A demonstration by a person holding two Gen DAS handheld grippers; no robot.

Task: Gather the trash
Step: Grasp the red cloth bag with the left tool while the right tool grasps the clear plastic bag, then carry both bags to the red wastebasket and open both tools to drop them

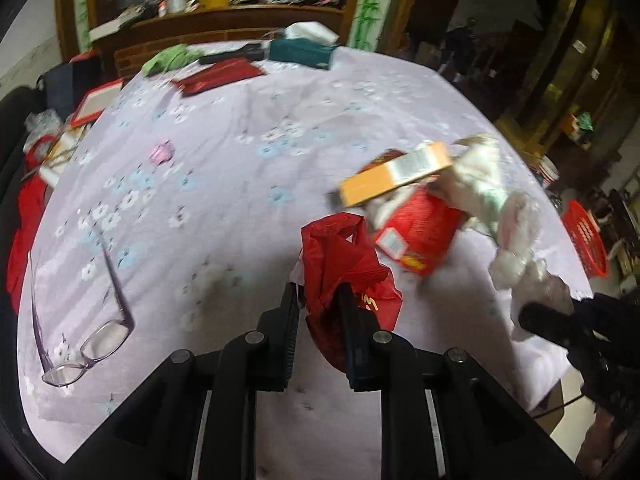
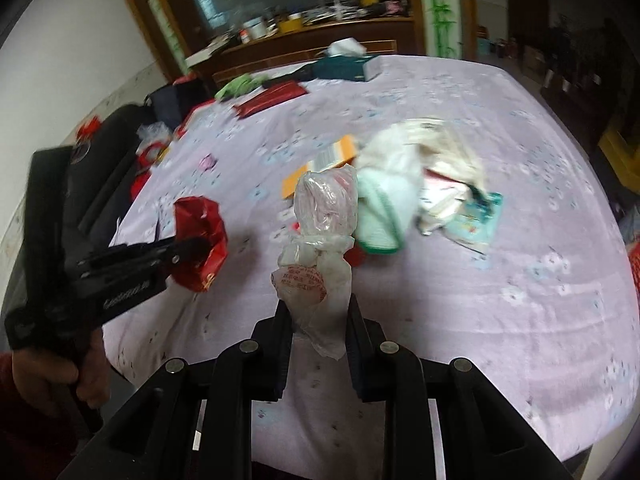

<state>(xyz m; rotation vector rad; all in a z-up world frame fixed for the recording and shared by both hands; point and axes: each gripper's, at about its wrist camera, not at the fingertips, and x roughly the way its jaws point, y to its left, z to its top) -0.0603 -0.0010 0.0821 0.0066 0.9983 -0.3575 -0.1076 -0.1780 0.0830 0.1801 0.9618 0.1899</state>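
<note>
A crumpled red plastic bag (image 1: 344, 268) sits between the fingers of my left gripper (image 1: 318, 300), which is shut on it just above the lilac floral tablecloth (image 1: 224, 184). In the right wrist view, the left gripper (image 2: 192, 246) holds that red bag (image 2: 200, 236) at the table's left. My right gripper (image 2: 319, 314) is shut on the tail of a clear plastic bag with red print (image 2: 316, 276), which stretches toward a trash pile. The pile holds an orange box (image 1: 396, 176), a red box (image 1: 424, 232), white crumpled wrapping (image 1: 476, 176) and a teal leaflet (image 2: 476, 216).
Purple-framed glasses (image 1: 88, 344) lie near the front left. A small pink wrapper (image 1: 162, 152) lies mid-left. At the far edge are a teal tissue box (image 1: 300, 54), a dark red folder (image 1: 220, 76) and a green cloth (image 1: 168, 58). A red basket (image 1: 586, 236) stands on the floor to the right.
</note>
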